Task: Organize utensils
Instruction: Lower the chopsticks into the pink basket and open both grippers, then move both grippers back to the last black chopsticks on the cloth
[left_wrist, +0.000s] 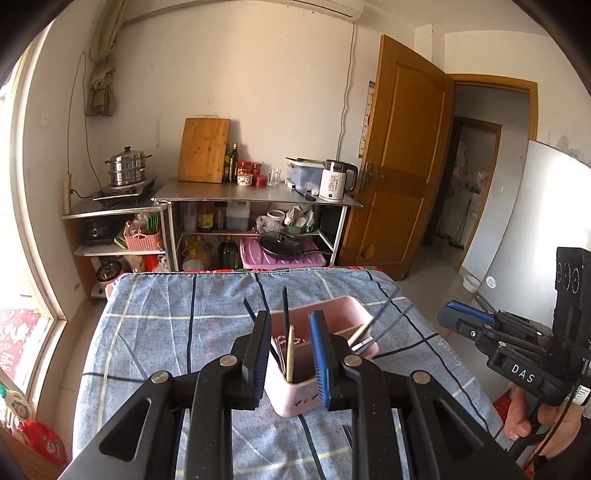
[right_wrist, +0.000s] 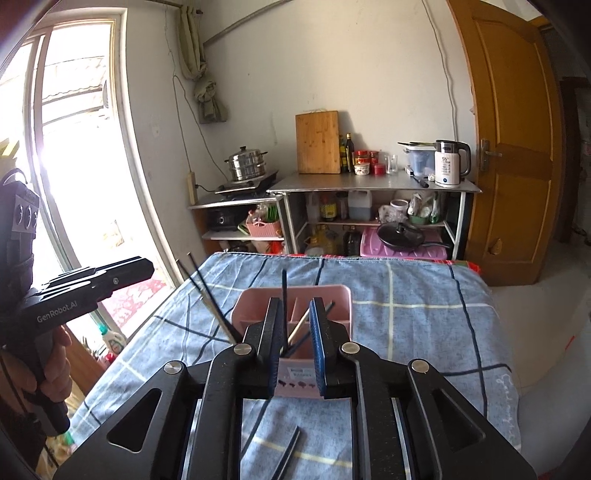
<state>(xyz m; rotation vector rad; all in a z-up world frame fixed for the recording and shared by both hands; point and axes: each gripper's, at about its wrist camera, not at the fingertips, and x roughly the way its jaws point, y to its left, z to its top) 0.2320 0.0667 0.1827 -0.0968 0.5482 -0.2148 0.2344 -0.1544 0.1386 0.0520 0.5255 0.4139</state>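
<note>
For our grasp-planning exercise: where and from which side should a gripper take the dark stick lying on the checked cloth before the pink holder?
I'd take the dark stick mid-shaft from straight above, closing across its narrow width. It lies flat on the cloth, so a sideways approach would find nothing to get under.

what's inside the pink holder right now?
The pink holder has dark chopsticks and lighter wooden ones standing upright in its compartments. The compartment floors and the far side are hidden by the walls and both sets of jaws.
</note>
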